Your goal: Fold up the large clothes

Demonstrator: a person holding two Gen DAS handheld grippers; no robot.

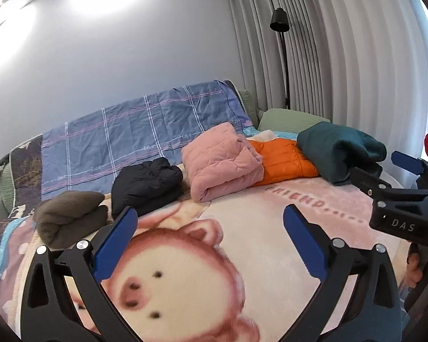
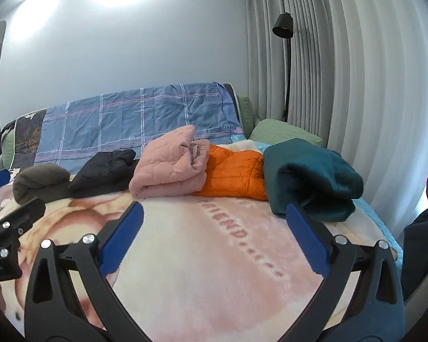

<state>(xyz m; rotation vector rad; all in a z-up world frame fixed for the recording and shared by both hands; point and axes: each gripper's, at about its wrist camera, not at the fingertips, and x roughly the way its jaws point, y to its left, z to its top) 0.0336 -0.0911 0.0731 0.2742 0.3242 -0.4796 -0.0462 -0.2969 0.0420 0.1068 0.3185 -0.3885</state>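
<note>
Both the left hand-held gripper (image 1: 209, 228) and right hand-held gripper (image 2: 214, 225) are hovering wide open, holding nothing. Five folded garments, brown fleece (image 1: 68, 216) to teal sweater (image 2: 308, 176), are lining mid-frame along the bed (image 2: 199, 256), likely finished.

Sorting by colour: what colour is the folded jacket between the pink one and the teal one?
Orange. The quilted jacket shows best in the right wrist view.

Bright ceiling glare, fisheye-bent edges, soft foreground blur
</note>
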